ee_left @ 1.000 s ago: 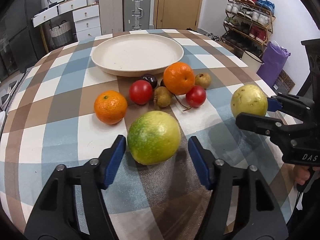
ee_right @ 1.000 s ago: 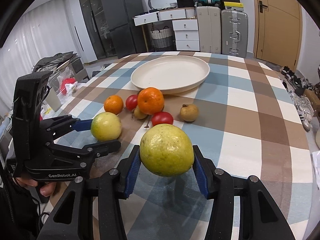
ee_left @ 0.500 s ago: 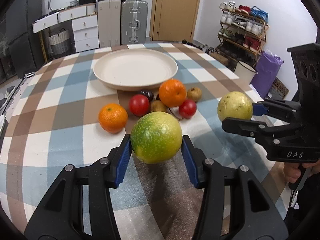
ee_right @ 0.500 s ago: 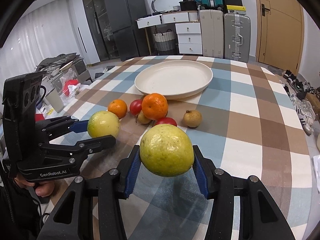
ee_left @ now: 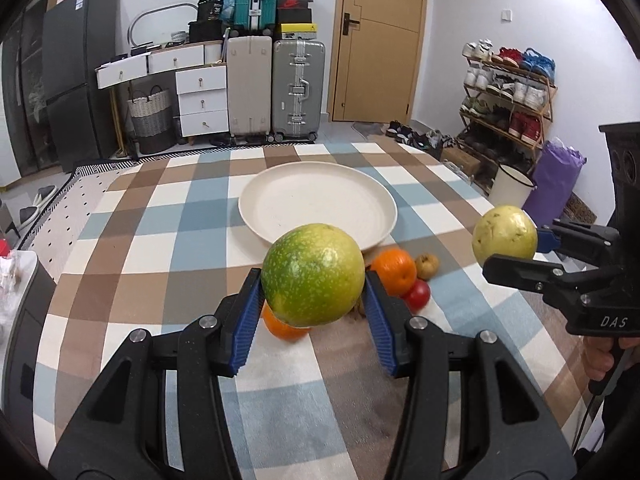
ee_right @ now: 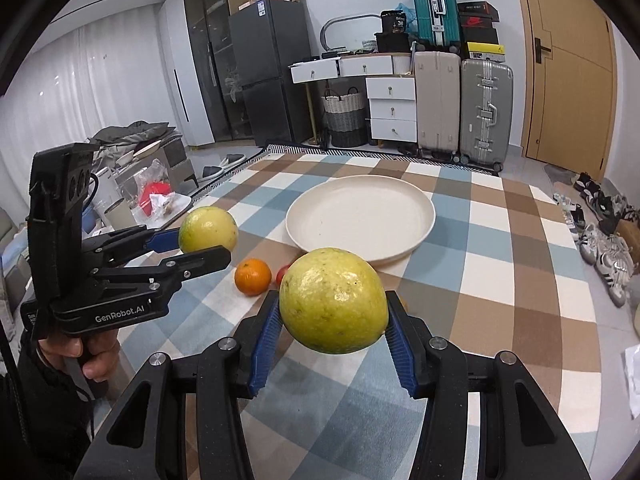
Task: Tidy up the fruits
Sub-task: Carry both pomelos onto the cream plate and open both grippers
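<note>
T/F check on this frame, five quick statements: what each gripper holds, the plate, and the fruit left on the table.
1. The left gripper is clamped on a round green-yellow fruit. True.
2. The right gripper is empty. False: its blue pads grip a round yellow fruit.
3. The round cream plate already holds fruit. False: nothing lies in it.
4. Both held fruits rest on the checked tablecloth. False: both are held up off it.
5. Two oranges, a red tomato and a small brown fruit sit on the cloth near the plate. True.
</note>
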{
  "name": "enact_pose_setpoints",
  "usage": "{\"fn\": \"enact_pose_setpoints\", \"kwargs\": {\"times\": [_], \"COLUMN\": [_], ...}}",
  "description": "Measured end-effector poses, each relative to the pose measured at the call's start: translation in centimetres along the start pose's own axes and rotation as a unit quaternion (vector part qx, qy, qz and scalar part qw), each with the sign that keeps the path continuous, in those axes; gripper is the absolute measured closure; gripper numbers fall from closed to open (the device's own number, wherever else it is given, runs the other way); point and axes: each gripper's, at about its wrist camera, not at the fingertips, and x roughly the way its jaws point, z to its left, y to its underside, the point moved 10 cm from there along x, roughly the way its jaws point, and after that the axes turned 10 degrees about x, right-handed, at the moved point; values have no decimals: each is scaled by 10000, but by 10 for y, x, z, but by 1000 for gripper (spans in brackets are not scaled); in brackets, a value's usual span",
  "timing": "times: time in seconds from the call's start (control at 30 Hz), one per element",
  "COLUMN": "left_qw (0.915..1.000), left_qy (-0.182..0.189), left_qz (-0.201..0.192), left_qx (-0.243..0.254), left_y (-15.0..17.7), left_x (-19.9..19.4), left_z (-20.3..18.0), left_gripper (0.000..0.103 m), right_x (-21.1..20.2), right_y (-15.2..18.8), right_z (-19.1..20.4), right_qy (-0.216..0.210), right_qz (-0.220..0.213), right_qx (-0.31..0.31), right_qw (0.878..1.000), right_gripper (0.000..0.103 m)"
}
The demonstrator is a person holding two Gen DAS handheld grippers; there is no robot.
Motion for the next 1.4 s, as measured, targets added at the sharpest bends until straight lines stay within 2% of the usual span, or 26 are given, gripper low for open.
{"fn": "enact_pose_setpoints", "kwargs": {"times": [0.27, 0.53, 1.13, 1.4], "left_qw": [9999, 9998, 9995, 9994], "left_qy": [-77, -131, -132, -96], "left_qz": [-70, -34, 216, 261], "left_qx": [-98, -117, -179, -227], "left_y": [-20, -29, -45, -50], "left_x": [14, 37, 117, 144], "left_z": [12, 20, 36, 43], "left_gripper": [56, 56, 56, 56], "right_x": [7, 26, 100, 131], "right_y": [-25, -38, -65, -66], "right_z": [-9, -18, -33, -46], "right_qy": [-59, -70, 28, 85], "right_qz": [-140, -59, 107, 340], "right_qx": [133, 136, 315, 507], "right_qw": [9998, 9999, 9994, 9981], "right_gripper": [53, 52, 52, 52]}}
